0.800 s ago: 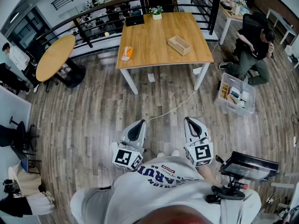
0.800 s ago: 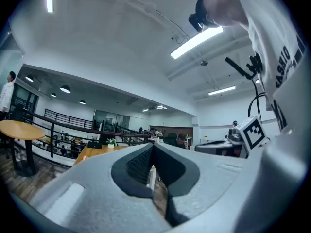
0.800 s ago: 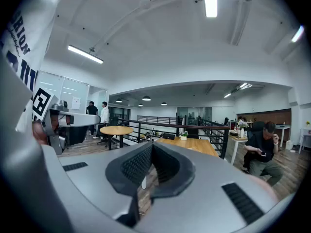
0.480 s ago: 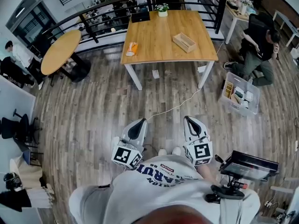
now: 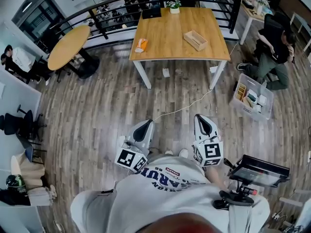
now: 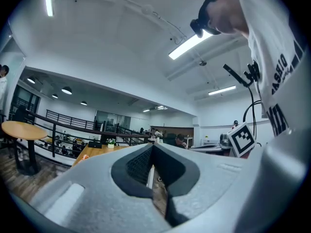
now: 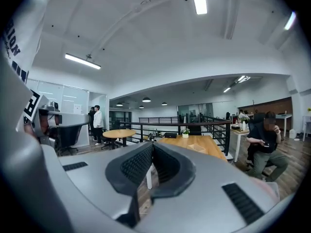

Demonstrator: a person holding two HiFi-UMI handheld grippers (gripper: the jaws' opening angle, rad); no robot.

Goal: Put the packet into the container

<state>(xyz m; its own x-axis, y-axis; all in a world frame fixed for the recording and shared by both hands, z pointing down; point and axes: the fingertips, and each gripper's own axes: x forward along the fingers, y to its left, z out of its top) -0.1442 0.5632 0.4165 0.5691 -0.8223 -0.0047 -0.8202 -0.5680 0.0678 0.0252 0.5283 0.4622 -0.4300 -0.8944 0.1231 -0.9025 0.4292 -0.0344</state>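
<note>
Left hand-held gripper (image 5: pixel 144 126) sits low at 7 o'clock in the head view, tucked close to the person's white shirt (image 5: pixel 160 198). Its own view settles it: the two grey jaws are pressed together at the tips, with nothing between them. Over to the right hand-held gripper (image 5: pixel 200 118) at 5 o'clock, and it's the same story, jaws together and empty. Both point toward 12 o'clock over the grey wood-plank floor (image 5: pixel 97 115).

Up there, well apart from both, stands the rectangular light-wood table (image 5: pixel 167 38) on white legs. The small orange packet (image 5: pixel 141 45) lies on it near the 9 o'clock edge. The shallow open-topped wooden container (image 5: pixel 195 40) rests at 3 o'clock of the packet, apart from it and skewed to the table's edges. A white cable (image 5: pixel 181 110) trails across the floor between the table and the two grippers.
</note>
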